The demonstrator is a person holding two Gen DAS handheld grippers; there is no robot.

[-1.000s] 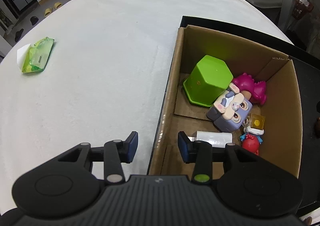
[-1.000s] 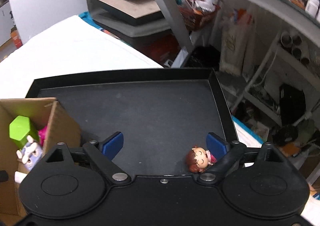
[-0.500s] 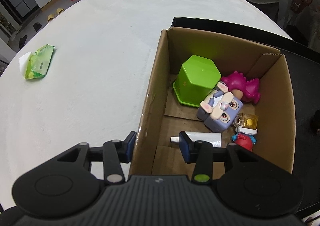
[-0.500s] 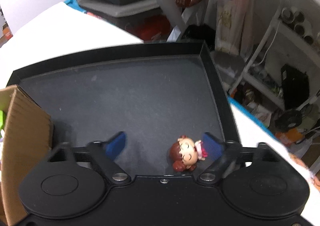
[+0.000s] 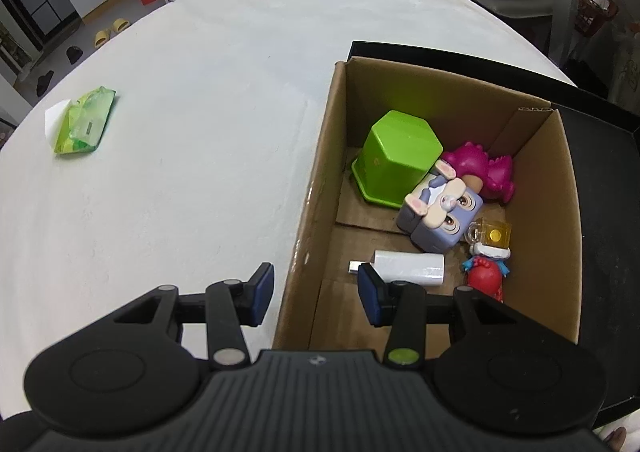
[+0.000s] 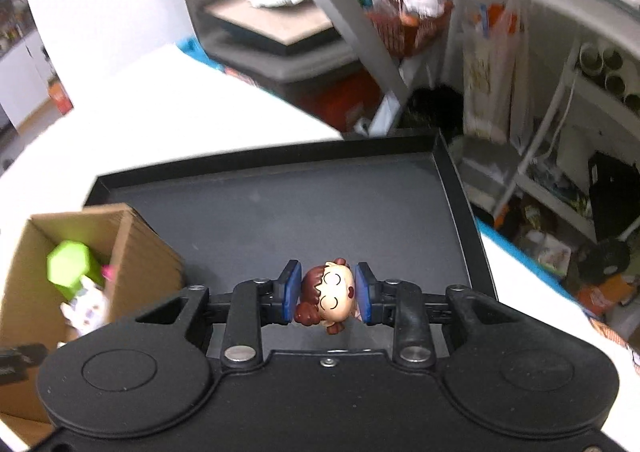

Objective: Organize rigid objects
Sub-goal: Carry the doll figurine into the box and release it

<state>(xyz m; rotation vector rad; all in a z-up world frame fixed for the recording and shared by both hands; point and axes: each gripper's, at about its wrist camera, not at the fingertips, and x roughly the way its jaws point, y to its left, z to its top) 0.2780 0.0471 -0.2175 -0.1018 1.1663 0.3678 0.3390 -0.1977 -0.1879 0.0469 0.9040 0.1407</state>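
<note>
My right gripper (image 6: pixel 328 298) is shut on a small brown-haired doll figurine (image 6: pixel 332 300), both blue pads pressed against its head, above the black tray (image 6: pixel 280 211). An open cardboard box (image 5: pixel 532 179) stands in the tray's left part. Inside it lie a green hexagonal cup (image 5: pixel 396 159), a purple bunny cube (image 5: pixel 440 211), a magenta dinosaur (image 5: pixel 480 167), a white cylinder (image 5: pixel 412 268), a tiny yellow mug (image 5: pixel 494 234) and a red figure (image 5: pixel 486 276). My left gripper (image 5: pixel 316 294) is open, its fingers astride the box's left wall without pressing it.
A green packet (image 5: pixel 86 119) lies far left on the white tablecloth (image 5: pixel 200 131). In the right wrist view the cardboard box (image 6: pixel 136 236) sits at the left. Shelves and clutter (image 6: pixel 560 131) stand beyond the tray's far right edge.
The right jaws closed on the doll figurine, which lay by the right finger on the tray, and lifted it. The left gripper stays astride the box wall; the box shifted slightly left in its view.
</note>
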